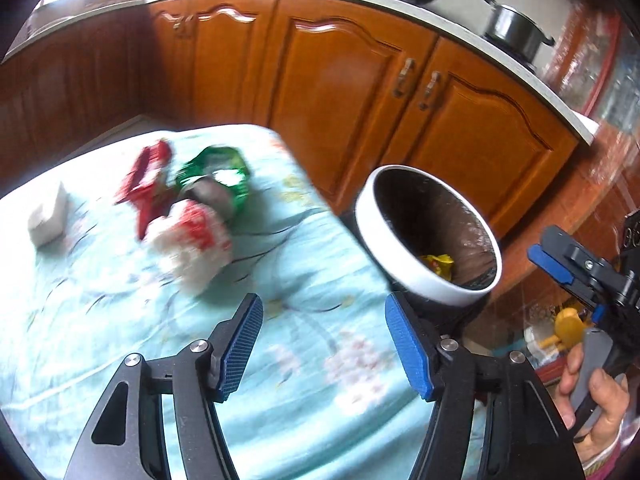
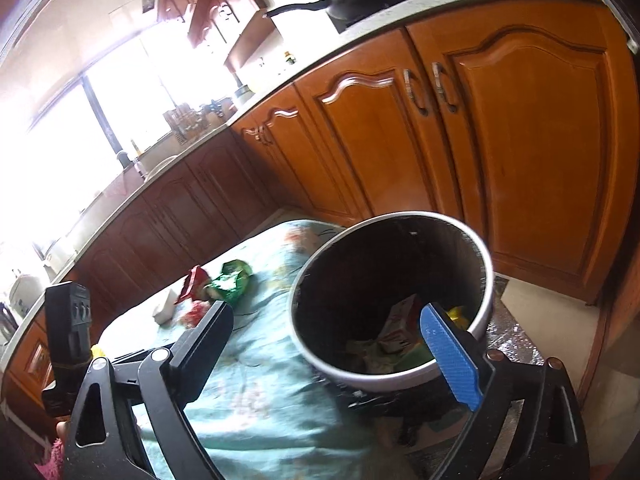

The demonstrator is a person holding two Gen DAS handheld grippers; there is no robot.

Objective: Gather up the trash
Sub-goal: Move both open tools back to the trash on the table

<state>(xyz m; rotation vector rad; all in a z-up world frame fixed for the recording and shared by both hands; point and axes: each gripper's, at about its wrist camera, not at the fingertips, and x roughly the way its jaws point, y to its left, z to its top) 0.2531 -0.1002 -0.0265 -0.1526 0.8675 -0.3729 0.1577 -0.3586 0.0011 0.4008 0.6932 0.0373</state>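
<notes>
The near part of the table (image 1: pixel 120 340) is bare cloth; the wrappers (image 1: pixel 188 208) and a white box (image 1: pixel 48 216) crowd its far left part; the bin (image 1: pixel 420 236) stands against its right edge, mouth open, cabinets (image 1: pixel 340 80) close behind

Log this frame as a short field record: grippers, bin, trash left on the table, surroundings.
left gripper: open, empty, over the table
right gripper: open, empty, at the bin mouth
bin: white rim, dark liner, beside the table, already holds wrappers
table: light green floral cloth
trash on table: red wrapper, green wrapper, red-and-white packet, white box
surroundings: wooden cabinets; pot on the counter
</notes>
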